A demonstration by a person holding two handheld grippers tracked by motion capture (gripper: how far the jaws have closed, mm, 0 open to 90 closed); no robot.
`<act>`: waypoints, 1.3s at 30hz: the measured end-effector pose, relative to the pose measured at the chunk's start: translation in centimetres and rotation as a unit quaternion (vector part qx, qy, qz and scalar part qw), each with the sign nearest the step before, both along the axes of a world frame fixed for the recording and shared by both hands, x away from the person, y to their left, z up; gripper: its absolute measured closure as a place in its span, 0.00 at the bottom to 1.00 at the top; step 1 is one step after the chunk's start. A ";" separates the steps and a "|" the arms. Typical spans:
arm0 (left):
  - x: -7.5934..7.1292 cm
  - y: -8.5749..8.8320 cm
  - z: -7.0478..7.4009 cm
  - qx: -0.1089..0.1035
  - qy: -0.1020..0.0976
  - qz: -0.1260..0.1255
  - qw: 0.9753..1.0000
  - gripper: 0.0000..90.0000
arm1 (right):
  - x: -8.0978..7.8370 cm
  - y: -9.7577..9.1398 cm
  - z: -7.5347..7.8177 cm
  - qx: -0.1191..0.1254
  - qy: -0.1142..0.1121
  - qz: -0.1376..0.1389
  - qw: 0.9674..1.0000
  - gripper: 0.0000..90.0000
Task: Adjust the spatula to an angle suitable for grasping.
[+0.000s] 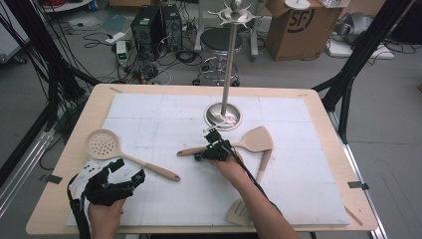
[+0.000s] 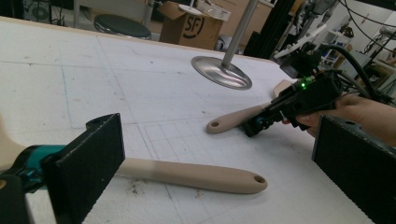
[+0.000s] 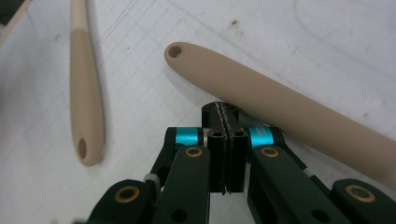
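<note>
Right now your left gripper (image 1: 127,172) sits near the table's front left corner with its jaws spread wide and nothing between them; in the left gripper view the two black pads (image 2: 95,158) stand well apart, and the slotted spoon's handle (image 2: 196,175) lies flat on the white mat (image 1: 298,194) just beyond them. That slotted spoon (image 1: 102,144) rests with its round perforated head toward the left edge and its handle running toward the middle. Your right gripper (image 1: 211,147) is near the centre of the mat with its jaws pressed together, gripping nothing; in the right gripper view the closed tips (image 3: 226,121) rest just beside the handle of the spatula (image 3: 280,102), and whether they touch it is unclear. The spatula's flat blade (image 1: 259,138) points right. A second utensil (image 1: 263,164) lies below it. Behind stands the metal rack (image 1: 230,55) on its round base.
</note>
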State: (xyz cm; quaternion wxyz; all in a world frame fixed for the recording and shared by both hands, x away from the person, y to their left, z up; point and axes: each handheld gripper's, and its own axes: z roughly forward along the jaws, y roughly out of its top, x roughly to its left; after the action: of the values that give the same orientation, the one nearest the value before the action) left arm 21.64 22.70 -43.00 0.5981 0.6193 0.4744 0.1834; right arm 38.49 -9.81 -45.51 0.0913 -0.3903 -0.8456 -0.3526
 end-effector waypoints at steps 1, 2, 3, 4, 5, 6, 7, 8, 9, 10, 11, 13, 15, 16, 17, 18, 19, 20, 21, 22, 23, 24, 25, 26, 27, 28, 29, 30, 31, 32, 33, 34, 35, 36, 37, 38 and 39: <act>0.0 0.0 0.0 0.000 0.000 -0.001 1.000 0.03 | 0.1 0.2 0.0 -0.003 -0.005 -0.003 1.000 1.00; 0.0 0.0 0.0 0.000 0.000 0.000 1.000 0.03 | 0.2 0.2 0.0 -0.005 -0.009 -0.005 1.000 1.00; 0.0 0.0 0.0 0.000 0.000 0.001 1.000 0.03 | 0.3 0.3 0.1 -0.007 -0.010 -0.007 1.000 1.00; 0.0 0.1 0.0 -0.001 0.001 0.001 1.000 0.03 | 0.4 0.4 0.0 -0.006 -0.010 -0.009 1.000 1.00; 0.1 0.1 -0.1 -0.001 0.000 0.002 1.000 0.03 | 0.5 0.3 0.0 -0.003 -0.009 -0.010 1.000 1.00; 0.1 0.2 0.0 -0.002 0.001 0.002 1.000 0.03 | 0.5 0.3 0.0 -0.002 -0.009 -0.010 1.000 1.00; 0.2 0.2 0.0 -0.005 0.001 0.003 1.000 0.03 | 0.4 0.3 0.1 -0.003 -0.008 -0.013 1.000 1.00; 0.2 0.2 0.0 -0.004 0.000 0.002 1.000 0.03 | 0.3 0.2 0.2 -0.007 -0.012 -0.010 1.000 1.00; 0.3 0.1 0.0 -0.007 0.001 0.002 1.000 0.03 | 0.3 0.1 0.3 -0.008 -0.012 -0.008 1.000 1.00; 0.4 0.1 0.0 -0.006 0.002 0.000 1.000 0.03 | 0.1 -0.2 0.5 -0.002 -0.013 -0.007 1.000 1.00; 0.5 0.0 0.0 -0.006 0.000 -0.001 1.000 0.03 | 0.1 -0.7 0.9 0.005 -0.016 -0.013 1.000 1.00; 0.7 -0.3 0.0 -0.006 0.001 -0.005 1.000 0.03 | 0.2 -2.3 1.8 0.013 -0.027 -0.031 0.999 1.00; 0.8 -0.6 0.0 -0.007 0.002 -0.010 1.000 0.03 | 0.9 -4.2 2.4 0.011 -0.038 -0.059 0.997 1.00; 0.9 -0.7 0.0 -0.006 0.001 -0.012 1.000 0.03 | 1.3 -5.2 2.6 0.014 -0.035 -0.076 0.996 1.00; 1.0 -0.8 0.0 -0.006 0.001 -0.014 1.000 0.03 | 1.7 -6.2 2.7 0.011 -0.032 -0.090 0.995 1.00; 1.1 -0.9 0.0 -0.005 0.002 -0.017 1.000 0.03 | 2.0 -6.8 2.6 0.009 -0.031 -0.099 0.995 1.00; 1.2 -1.1 0.0 -0.004 0.004 -0.019 1.000 0.03 | 2.5 -7.6 2.5 0.002 -0.030 -0.108 0.994 1.00; 1.2 -1.1 -0.1 -0.004 0.005 -0.019 1.000 0.03 | 2.9 -8.4 2.4 -0.003 -0.028 -0.120 0.992 1.00; 1.2 -1.2 -0.1 -0.005 0.005 -0.019 1.000 0.03 | 3.2 -9.0 2.4 -0.008 -0.027 -0.128 0.991 1.00; 1.2 -1.2 -0.1 -0.006 0.007 -0.020 1.000 0.03 | 3.4 -9.3 2.3 -0.012 -0.027 -0.133 0.991 1.00; 1.3 -1.2 -0.2 -0.006 0.007 -0.020 1.000 0.03 | 3.6 -9.8 2.2 -0.015 -0.027 -0.139 0.990 1.00; 1.3 -1.2 -0.2 -0.005 0.008 -0.022 1.000 0.03 | 3.9 -10.2 2.1 -0.019 -0.022 -0.148 0.989 1.00; 1.2 -1.2 -0.2 -0.004 0.008 -0.022 1.000 0.03 | 4.1 -10.5 1.9 -0.023 -0.021 -0.154 0.988 1.00; 1.2 -1.2 -0.2 -0.005 0.007 -0.021 1.000 0.03 | 4.4 -10.8 1.7 -0.029 -0.022 -0.158 0.987 1.00; 1.2 -1.1 -0.2 -0.005 0.006 -0.020 1.000 0.03 | 4.5 -10.9 1.6 -0.033 -0.019 -0.159 0.987 1.00; 1.2 -1.1 -0.2 -0.005 0.005 -0.020 1.000 0.03 | 4.6 -11.0 1.2 -0.045 -0.017 -0.160 0.986 1.00; 1.2 -1.1 -0.2 -0.006 0.006 -0.020 1.000 0.03 | 4.7 -11.0 1.0 -0.057 -0.016 -0.162 0.985 1.00; 1.2 -1.1 -0.2 -0.006 0.006 -0.020 1.000 0.03 | 4.8 -11.1 0.9 -0.059 -0.013 -0.162 0.985 1.00; 1.2 -1.1 -0.2 -0.005 0.006 -0.020 1.000 0.03 | 4.8 -11.1 0.9 -0.058 -0.014 -0.164 0.985 1.00; 1.2 -1.1 -0.1 -0.005 0.006 -0.020 1.000 0.03 | 4.8 -11.2 0.9 -0.060 -0.013 -0.164 0.984 1.00; 1.2 -1.1 -0.2 -0.005 0.005 -0.019 1.000 0.03 | 4.7 -11.2 1.0 -0.063 -0.013 -0.162 0.985 1.00; 1.2 -1.1 -0.2 -0.005 0.006 -0.020 1.000 0.03 | 4.7 -11.3 1.0 -0.067 -0.018 -0.163 0.984 1.00; 1.2 -1.1 -0.2 -0.005 0.005 -0.021 1.000 0.03 | 4.5 -11.3 1.1 -0.069 -0.017 -0.161 0.984 1.00; 1.2 -1.2 -0.2 -0.006 0.007 -0.021 1.000 0.03 | 4.4 -11.3 1.2 -0.073 -0.018 -0.162 0.984 1.00; 1.3 -1.2 -0.2 -0.006 0.007 -0.022 1.000 0.03 | 4.3 -11.3 1.2 -0.073 -0.018 -0.162 0.984 1.00; 1.3 -1.2 -0.2 -0.005 0.008 -0.023 1.000 0.03 | 4.2 -11.4 1.2 -0.070 -0.013 -0.163 0.984 1.00; 1.3 -1.3 -0.2 -0.005 0.007 -0.023 1.000 0.03 | 4.1 -11.5 1.1 -0.069 -0.013 -0.165 0.984 1.00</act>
State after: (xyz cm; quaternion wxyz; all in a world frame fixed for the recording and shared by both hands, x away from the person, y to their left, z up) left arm 22.96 21.43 -43.18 0.6019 0.6283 0.4652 0.1628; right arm 42.61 -21.28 -44.37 -0.0064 -0.5255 -0.7927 -0.3089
